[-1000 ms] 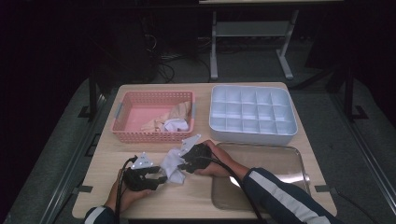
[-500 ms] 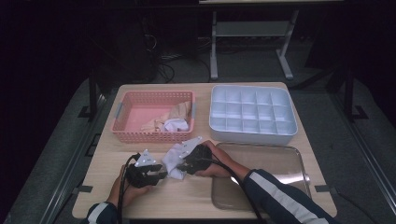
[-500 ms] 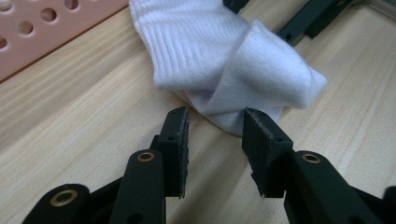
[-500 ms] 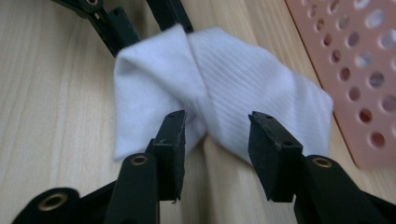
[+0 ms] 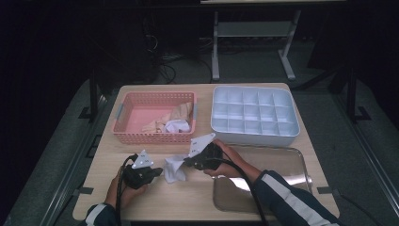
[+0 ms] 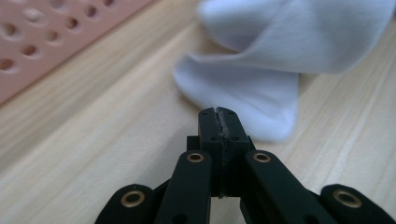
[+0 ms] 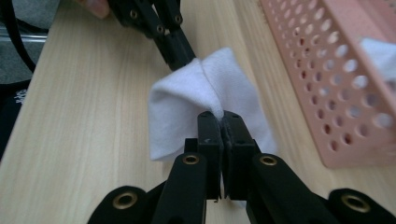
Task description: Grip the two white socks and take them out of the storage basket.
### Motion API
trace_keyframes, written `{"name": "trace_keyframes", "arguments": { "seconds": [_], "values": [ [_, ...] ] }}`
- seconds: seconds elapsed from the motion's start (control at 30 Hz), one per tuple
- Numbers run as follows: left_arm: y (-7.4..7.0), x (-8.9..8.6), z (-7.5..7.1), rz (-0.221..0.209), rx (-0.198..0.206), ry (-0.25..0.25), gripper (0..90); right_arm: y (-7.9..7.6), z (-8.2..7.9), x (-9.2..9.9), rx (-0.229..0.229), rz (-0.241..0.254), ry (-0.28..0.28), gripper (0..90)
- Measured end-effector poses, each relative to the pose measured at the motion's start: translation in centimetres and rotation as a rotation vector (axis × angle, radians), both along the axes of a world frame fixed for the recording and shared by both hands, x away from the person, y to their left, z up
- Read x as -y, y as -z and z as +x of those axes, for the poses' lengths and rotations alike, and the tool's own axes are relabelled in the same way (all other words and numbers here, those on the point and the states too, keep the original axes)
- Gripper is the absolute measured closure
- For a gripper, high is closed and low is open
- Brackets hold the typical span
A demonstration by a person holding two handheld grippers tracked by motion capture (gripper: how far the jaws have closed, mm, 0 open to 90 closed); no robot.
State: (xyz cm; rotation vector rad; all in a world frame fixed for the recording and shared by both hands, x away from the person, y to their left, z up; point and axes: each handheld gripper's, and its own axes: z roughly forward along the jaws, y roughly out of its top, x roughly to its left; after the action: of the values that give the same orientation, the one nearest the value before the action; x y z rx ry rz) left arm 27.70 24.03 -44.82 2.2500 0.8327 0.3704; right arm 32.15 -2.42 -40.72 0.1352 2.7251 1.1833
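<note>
A white sock [image 5: 175, 169] lies crumpled on the wooden table between my two grippers. My left gripper [image 5: 159, 171] points right at it; in the left gripper view its jaws [image 6: 218, 113] have just been closing and pinch a thin edge of the sock [image 6: 261, 88]. My right gripper [image 5: 187, 163] points left from the other side. In the right gripper view its jaws [image 7: 219, 116] have also just been closing and are shut on a raised fold of the sock [image 7: 187, 102], with the left gripper [image 7: 183, 58] at the sock's far end.
A pink perforated basket [image 5: 123, 120] holding a beige and a white garment stands behind the grippers. A white box [image 5: 254, 136] with several compartments sits at the back right. A clear tray [image 5: 287, 165] lies under the right forearm near the front edge.
Both grippers have closed on the sock. The right gripper has risen a little, pulling the sock up into a fold. The left hand has stayed in place.
</note>
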Motion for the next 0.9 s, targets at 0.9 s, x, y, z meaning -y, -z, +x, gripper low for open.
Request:
{"name": "trace_keyframes", "arguments": {
  "seconds": [0.9],
  "values": [
    [0.8, -0.2, -0.6, 0.117, -0.002, -0.018, 73.3, -0.2, 0.1, 2.4, -0.061, -0.177, 0.042, 87.1]
  ]
}}
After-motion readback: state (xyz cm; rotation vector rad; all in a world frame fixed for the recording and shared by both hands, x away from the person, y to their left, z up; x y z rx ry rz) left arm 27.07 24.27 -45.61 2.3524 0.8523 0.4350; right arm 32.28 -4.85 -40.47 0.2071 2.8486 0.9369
